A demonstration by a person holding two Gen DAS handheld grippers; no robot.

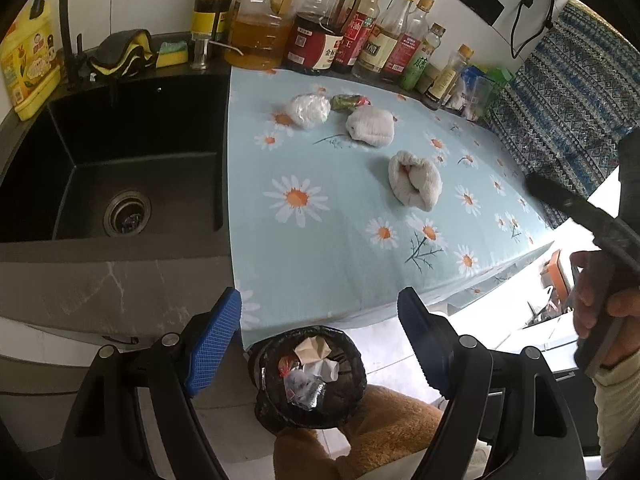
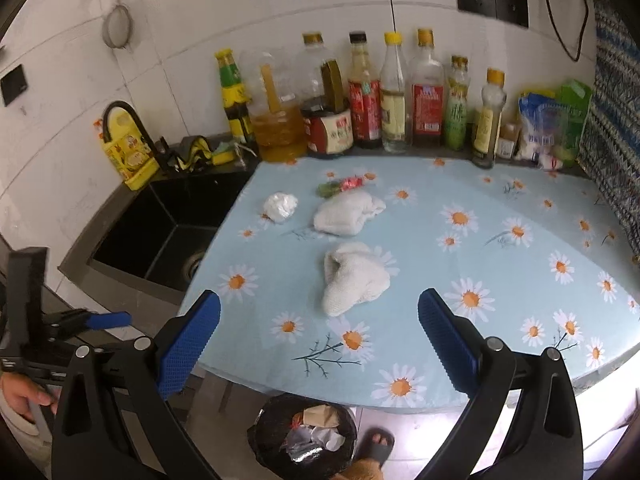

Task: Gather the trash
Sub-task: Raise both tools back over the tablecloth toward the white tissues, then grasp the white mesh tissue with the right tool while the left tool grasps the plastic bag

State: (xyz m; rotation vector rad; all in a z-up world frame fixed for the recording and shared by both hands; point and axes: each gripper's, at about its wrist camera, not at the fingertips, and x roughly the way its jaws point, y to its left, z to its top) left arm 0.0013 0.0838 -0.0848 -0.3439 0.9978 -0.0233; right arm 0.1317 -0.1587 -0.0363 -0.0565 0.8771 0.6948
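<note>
Trash lies on the daisy-print tablecloth [image 2: 500, 276]: a crumpled white plastic bag [image 1: 308, 109] [image 2: 281, 207], a green and red wrapper [image 1: 349, 102] [image 2: 340, 186], and two crumpled white paper wads, a far one [image 1: 370, 126] [image 2: 346, 213] and a near one [image 1: 414, 179] [image 2: 354, 278]. A black-lined bin [image 1: 314, 376] [image 2: 306, 434] with trash in it stands on the floor below the table edge. My left gripper [image 1: 320, 340] is open and empty above the bin. My right gripper [image 2: 320, 344] is open and empty over the table's front edge, short of the near wad.
A black sink [image 1: 120, 168] [image 2: 168, 232] lies left of the cloth, with a tap and a yellow detergent bottle [image 1: 28, 56]. A row of sauce and oil bottles [image 2: 360, 96] lines the back wall. A patterned cloth [image 1: 568, 92] hangs at right. A sandalled foot [image 2: 376, 446] stands beside the bin.
</note>
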